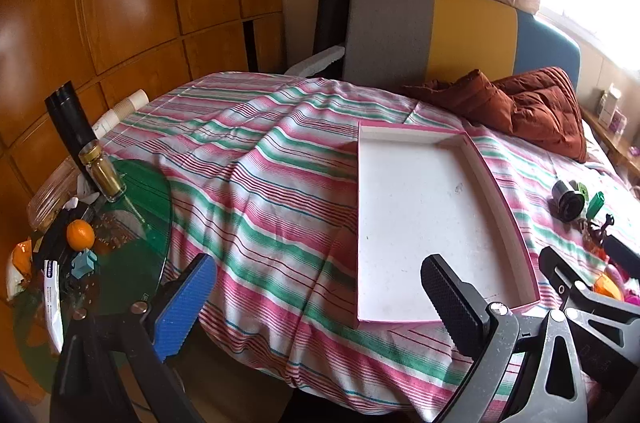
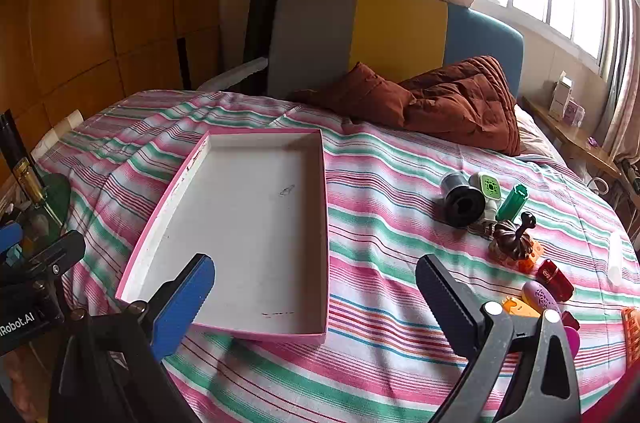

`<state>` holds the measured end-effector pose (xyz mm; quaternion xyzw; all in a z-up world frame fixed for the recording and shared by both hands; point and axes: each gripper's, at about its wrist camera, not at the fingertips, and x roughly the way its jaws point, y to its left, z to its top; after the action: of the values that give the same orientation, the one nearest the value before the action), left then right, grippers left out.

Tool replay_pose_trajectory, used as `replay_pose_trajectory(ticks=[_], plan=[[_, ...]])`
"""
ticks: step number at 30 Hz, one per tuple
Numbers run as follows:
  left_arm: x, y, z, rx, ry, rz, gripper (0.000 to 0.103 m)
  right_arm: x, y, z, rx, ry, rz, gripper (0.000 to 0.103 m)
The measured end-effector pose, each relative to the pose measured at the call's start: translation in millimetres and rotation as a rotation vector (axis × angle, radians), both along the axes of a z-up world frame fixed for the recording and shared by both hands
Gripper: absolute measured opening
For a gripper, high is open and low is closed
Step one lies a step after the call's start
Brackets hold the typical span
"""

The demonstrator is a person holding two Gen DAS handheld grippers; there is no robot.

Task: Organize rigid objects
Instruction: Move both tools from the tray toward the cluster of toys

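Nothing has been put away yet, it seems. The pink box (image 2: 256,223) lies on the striped bed (image 2: 400,223), just ahead of the right gripper (image 2: 316,299) and a bit to its left, and it has nothing in it. The toys are all on the bed, ahead of that gripper and to its right: a black spool (image 2: 462,201), a green tube (image 2: 513,207), a brown knob (image 2: 514,235), a red piece (image 2: 555,280) and a purple piece (image 2: 541,297). All of them are left to move, I think.

The right gripper has its jaws wide apart and holds nothing. The left gripper (image 1: 320,299) is wide apart too, with nothing in it.

Some toys by the right edge are cut off. The spool hides part of a white thing behind it. I cannot tell what the small pieces really are.
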<state>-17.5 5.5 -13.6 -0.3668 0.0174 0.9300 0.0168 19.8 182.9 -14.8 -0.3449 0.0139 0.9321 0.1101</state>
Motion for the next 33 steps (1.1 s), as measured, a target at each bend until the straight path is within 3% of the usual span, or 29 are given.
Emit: replay_pose_trajectory(ticks=[20,33], plan=[[-2.9,25.3,3.6,-0.047,-0.001,-0.078,0.103,7.0,26.9,11.4,0.021,0.037,-0.006,0.102],[-1.4,41.2,6.1,-0.055,-0.001,-0.127,0.103,22.7,82.7,24.0,-0.007,0.047,-0.111,0.102]])
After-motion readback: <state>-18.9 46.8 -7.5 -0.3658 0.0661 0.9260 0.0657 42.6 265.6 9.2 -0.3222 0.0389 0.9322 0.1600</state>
